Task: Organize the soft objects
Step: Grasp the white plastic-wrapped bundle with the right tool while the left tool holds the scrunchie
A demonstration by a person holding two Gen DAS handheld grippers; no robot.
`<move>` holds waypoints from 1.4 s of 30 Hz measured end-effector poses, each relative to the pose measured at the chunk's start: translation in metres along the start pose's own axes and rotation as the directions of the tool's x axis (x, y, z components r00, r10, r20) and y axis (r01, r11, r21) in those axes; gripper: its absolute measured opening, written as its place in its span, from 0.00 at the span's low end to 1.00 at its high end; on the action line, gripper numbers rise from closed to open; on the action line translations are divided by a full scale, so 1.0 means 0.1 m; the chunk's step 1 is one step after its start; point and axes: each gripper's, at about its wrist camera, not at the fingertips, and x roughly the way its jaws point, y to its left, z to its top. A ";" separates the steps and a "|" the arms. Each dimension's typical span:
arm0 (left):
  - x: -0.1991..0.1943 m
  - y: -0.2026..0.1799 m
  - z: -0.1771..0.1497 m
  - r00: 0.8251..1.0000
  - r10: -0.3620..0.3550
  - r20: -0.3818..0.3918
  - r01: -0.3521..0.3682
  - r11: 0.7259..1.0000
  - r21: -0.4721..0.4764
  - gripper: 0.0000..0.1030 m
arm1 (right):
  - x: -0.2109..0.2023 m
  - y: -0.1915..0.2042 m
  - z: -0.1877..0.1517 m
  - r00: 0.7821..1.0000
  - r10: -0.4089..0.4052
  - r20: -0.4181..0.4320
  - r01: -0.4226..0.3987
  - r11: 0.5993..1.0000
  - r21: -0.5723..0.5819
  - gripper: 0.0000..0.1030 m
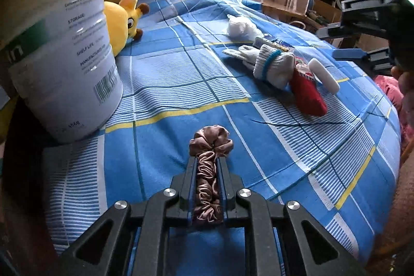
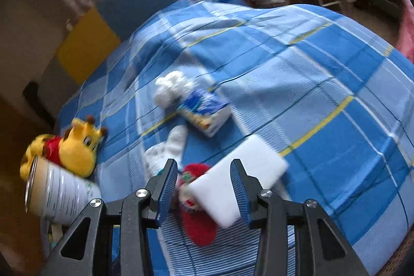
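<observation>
Blue checked bedspread (image 1: pixel 181 84) fills my left view; my left gripper (image 1: pixel 207 159) is clamped lengthwise on the scrunchie (image 1: pixel 208 172), satin, light and slippery, best pinched across its bunched middle, with the can (image 1: pixel 62 48) far left. Right view: my right gripper (image 2: pixel 204 170) stands apart over the white sponge (image 2: pixel 238 177), squashy and light, untouched.
</observation>
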 end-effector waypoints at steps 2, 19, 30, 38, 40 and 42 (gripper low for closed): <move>-0.01 0.00 -0.02 1.000 -0.003 0.009 0.003 1.000 0.001 0.15 | 0.07 0.11 0.04 0.999 0.031 -0.029 -0.031 0.999 -0.018 0.41; 0.02 0.12 -0.03 0.996 -0.081 0.038 0.083 0.995 -0.062 0.15 | 1.55 0.62 1.16 0.989 -0.008 -0.151 0.024 0.994 0.103 0.58; 0.02 0.12 -0.03 0.996 -0.079 0.041 0.082 0.995 -0.059 0.15 | 1.63 0.92 1.10 0.991 -0.041 -0.130 0.028 0.994 -0.104 0.30; 0.02 0.10 -0.03 0.997 -0.069 0.042 0.071 0.996 -0.050 0.15 | 0.70 1.35 0.40 0.984 0.048 -0.171 -0.120 0.892 -0.437 0.30; 0.02 0.08 -0.03 0.997 -0.064 0.043 0.066 0.997 -0.047 0.15 | 0.55 1.37 0.16 0.978 0.042 -0.204 -0.138 0.864 -0.484 0.30; 0.02 0.07 -0.03 0.997 -0.061 0.042 0.063 0.997 -0.045 0.15 | 0.42 1.33 -0.09 0.970 0.028 -0.240 -0.154 0.839 -0.522 0.30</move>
